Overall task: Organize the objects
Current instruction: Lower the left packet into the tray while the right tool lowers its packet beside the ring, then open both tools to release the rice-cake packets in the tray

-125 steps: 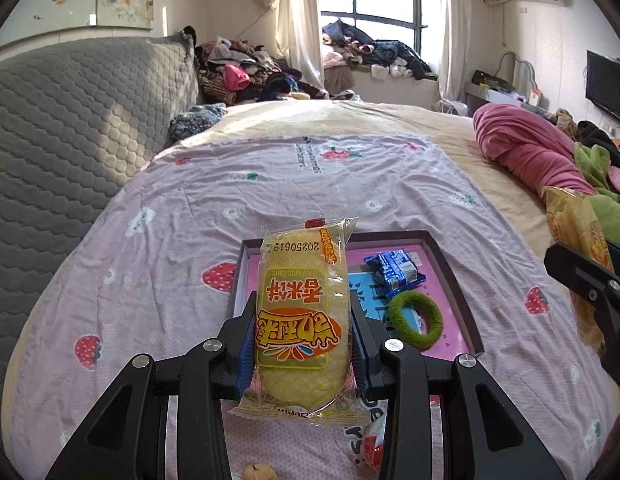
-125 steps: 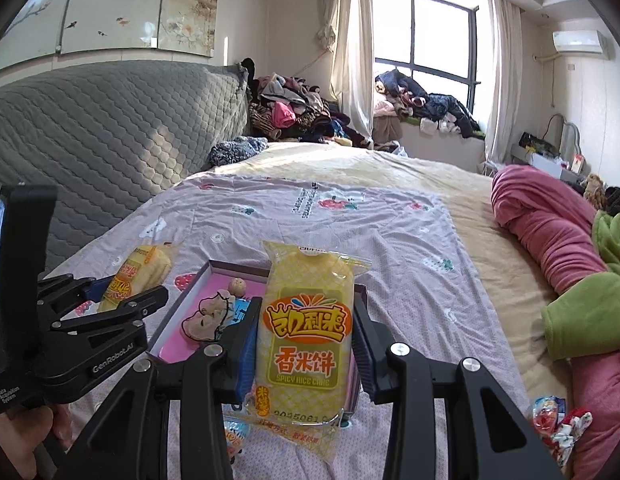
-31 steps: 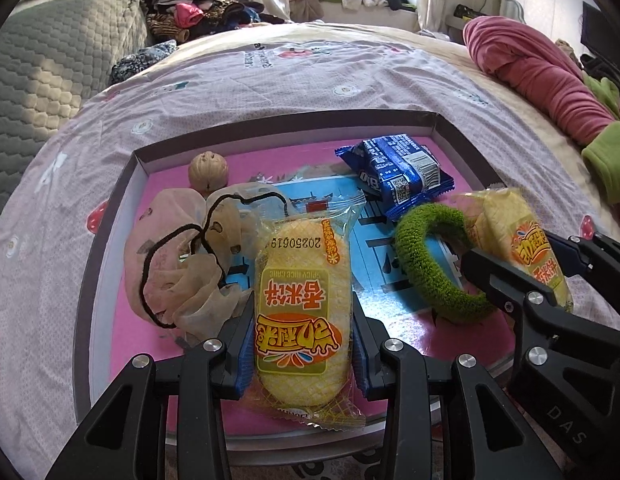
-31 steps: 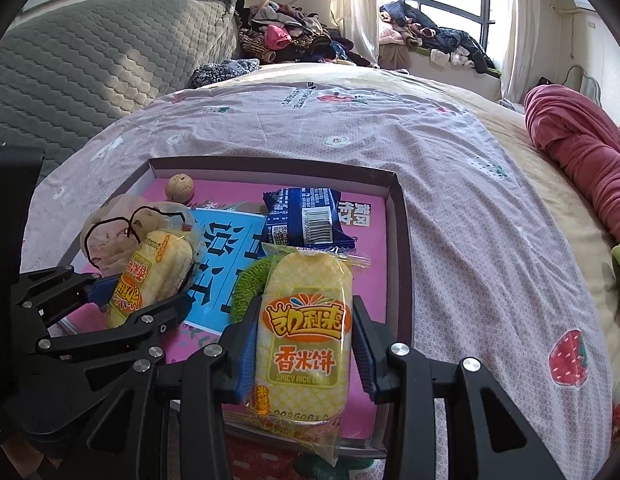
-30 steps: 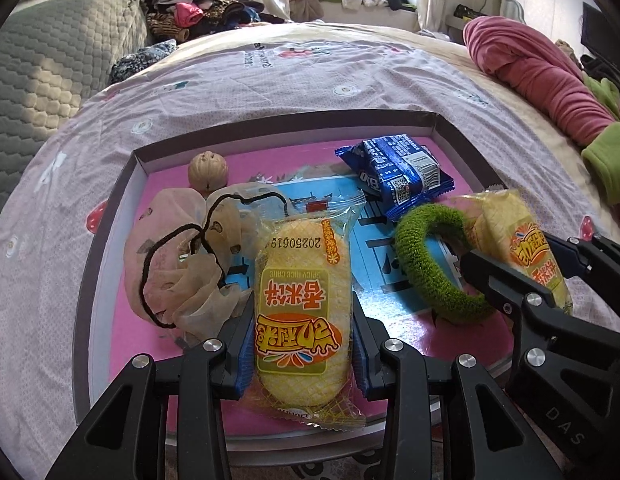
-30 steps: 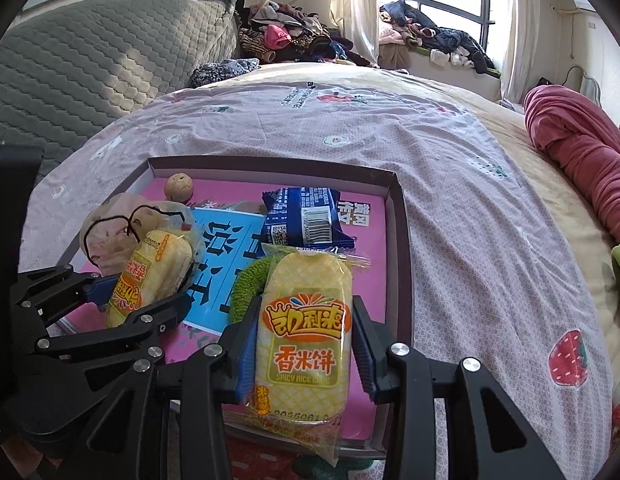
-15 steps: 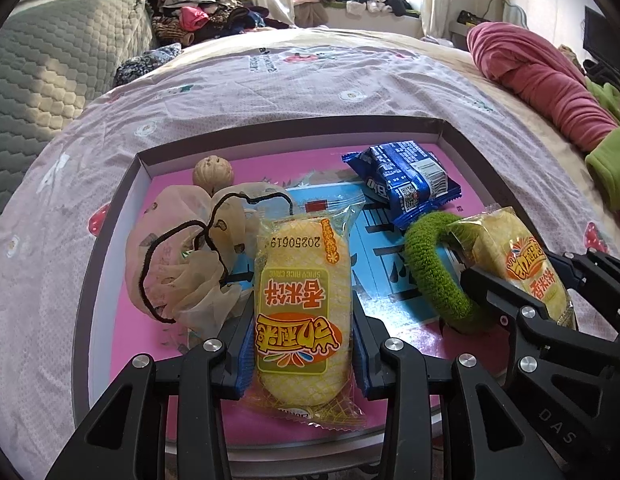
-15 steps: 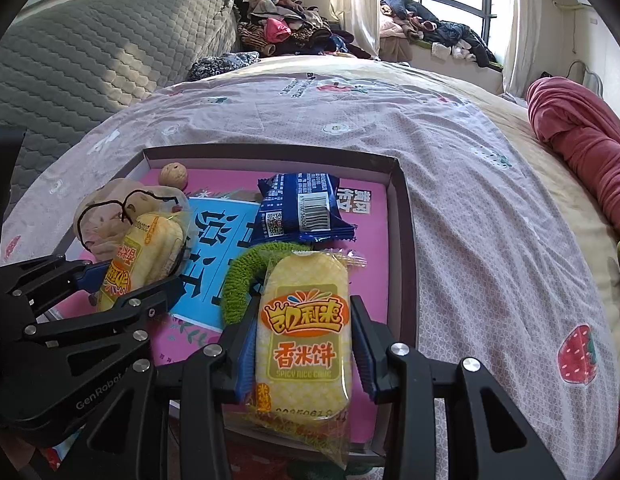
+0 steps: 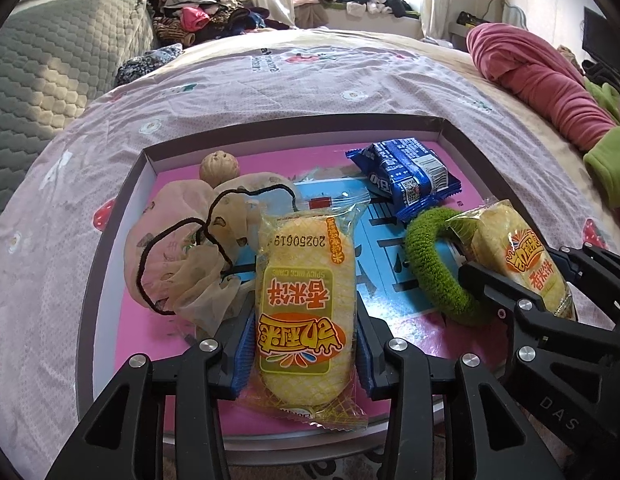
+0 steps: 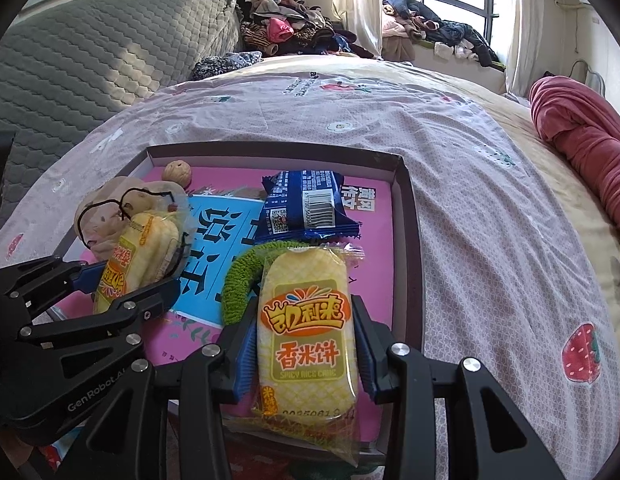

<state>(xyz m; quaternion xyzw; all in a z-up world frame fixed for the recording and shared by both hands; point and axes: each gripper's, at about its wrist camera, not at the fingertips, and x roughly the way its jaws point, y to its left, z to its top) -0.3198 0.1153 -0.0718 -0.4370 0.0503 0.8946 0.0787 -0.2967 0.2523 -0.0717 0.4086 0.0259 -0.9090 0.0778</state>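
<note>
On the bed, a shallow tray with a pink floor holds a blue snack packet, green ring, walnut and drawstring pouch. Left gripper: jaws opening, yellow rice cake packet between the pads, long axis along the fingers, print upside down to the camera, over the tray's near edge. Right gripper: jaws pinching a second rice cake packet, lengthwise, print upright, overlapping the green ring.

"SPICY RICE CAKE" on rice-cake packet
</note>
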